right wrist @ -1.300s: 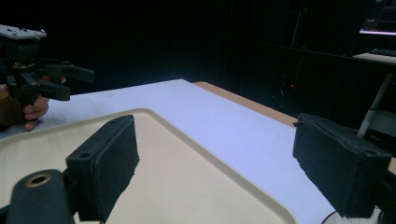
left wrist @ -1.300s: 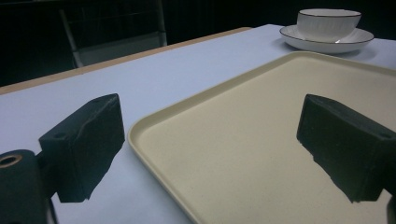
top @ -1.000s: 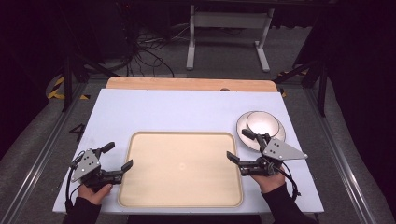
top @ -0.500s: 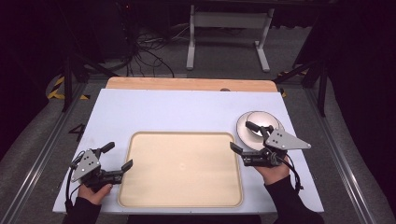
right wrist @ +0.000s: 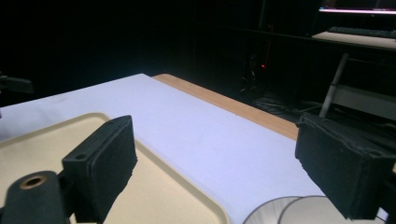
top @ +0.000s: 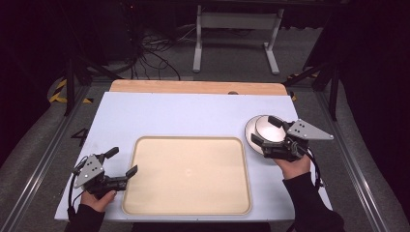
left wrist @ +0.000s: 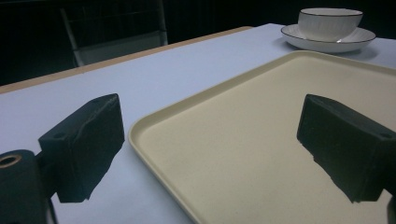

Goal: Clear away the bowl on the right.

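At near left, the left tongs (top: pixel 123 164) rest on the surface (top: pixel 193 116) just beside the tray's (top: pixel 188 208) left edge. They are released; the left gripper view shows the jaws wide apart with nothing between them, the tray's near-left corner lying below the gap.

At centre, the tray is bare.

At right, the cup (top: pixel 267 128) stands upright on its saucer (top: pixel 251 136), just beside the tray's far-right corner. The right tongs (top: pixel 266 130) hover over the cup and saucer, released, one jaw on the far side and one on the near side. The right gripper view shows the jaws well apart with nothing between them, and the saucer rim at the bottom edge.

Step in hand, as judged: approach to the cup and saucer, grasp not yet made.

Next move calls for:
- lowering the right tongs until the jaws bracket the cup wall or the saucer rim;
- clenching squarely, since glazed ware may slip;
- lifting level, so the cup does not slide on the saucer.
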